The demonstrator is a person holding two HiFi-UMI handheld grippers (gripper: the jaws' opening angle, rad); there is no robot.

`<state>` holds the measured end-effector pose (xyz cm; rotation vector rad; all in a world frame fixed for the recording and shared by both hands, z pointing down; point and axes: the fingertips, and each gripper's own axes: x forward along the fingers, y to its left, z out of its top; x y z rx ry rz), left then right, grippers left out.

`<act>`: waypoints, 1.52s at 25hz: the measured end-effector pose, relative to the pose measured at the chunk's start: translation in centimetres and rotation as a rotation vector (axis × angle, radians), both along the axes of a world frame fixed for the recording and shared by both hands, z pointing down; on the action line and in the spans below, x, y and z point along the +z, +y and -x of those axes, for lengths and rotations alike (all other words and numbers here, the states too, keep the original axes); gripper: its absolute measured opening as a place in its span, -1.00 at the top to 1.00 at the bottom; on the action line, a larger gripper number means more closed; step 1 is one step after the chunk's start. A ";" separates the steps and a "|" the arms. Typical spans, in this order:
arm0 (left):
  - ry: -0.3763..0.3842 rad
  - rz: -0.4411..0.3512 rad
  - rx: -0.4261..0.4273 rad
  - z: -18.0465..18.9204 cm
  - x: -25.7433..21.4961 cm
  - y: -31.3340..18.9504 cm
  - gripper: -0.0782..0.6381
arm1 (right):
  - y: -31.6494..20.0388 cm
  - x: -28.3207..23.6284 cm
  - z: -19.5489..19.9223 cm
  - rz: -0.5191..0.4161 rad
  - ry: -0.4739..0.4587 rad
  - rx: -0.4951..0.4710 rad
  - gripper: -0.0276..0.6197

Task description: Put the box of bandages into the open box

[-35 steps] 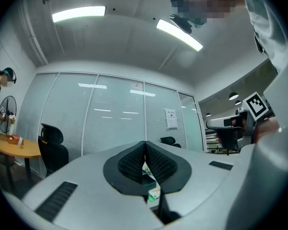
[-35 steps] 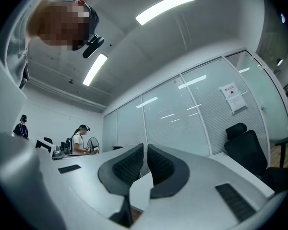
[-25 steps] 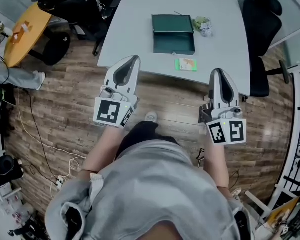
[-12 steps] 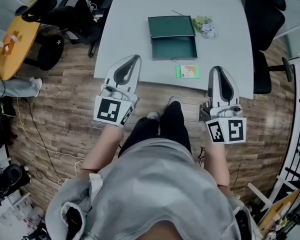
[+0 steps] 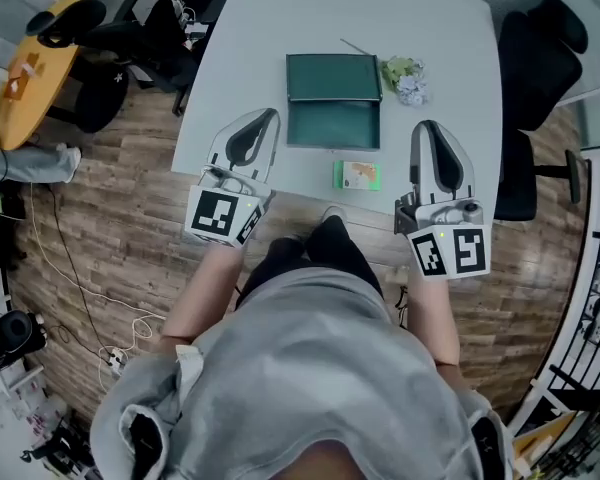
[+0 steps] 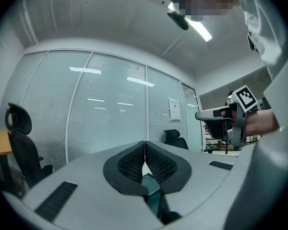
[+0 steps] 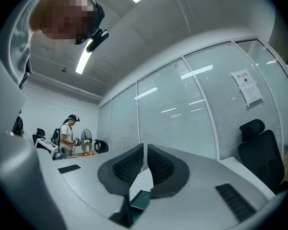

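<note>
Closing in: the person has stepped up to the pale grey tabletop (image 5: 270, 28). Both claws, over the wooden floor (image 5: 130, 238) a second ago, now reach past its near edge.
Left claw (image 5: 268, 118): jaws pressed together, nothing between them.
Right claw (image 5: 430, 126): jaws closed to a sliver, holding nothing.
Bandages: one small green-and-orange carton (image 5: 357, 175) lies flat near the tabletop's edge, between the two claws and just below the open box, untouched.
Open box: one dark green case (image 5: 333, 98) sits upper centre, lid laid back.
Meaning: the approach looks nearly done; a claw must likely open before gripping.
Other counts: two claws, one small flower bunch (image 5: 405, 76).
</note>
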<state>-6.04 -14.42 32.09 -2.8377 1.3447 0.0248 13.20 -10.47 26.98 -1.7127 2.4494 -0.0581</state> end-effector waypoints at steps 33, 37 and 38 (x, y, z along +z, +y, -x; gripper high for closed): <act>-0.202 0.441 0.392 -10.4 21.7 -1.3 0.69 | -7.2 26.2 -5.4 0.508 0.272 -0.142 0.74; -0.209 0.600 0.465 -12.0 25.9 0.5 0.35 | -4.4 32.8 -4.8 0.733 0.276 -0.241 0.73; -0.216 0.631 0.486 -12.4 26.8 1.0 0.34 | -3.6 34.3 -4.6 0.788 0.286 -0.258 0.73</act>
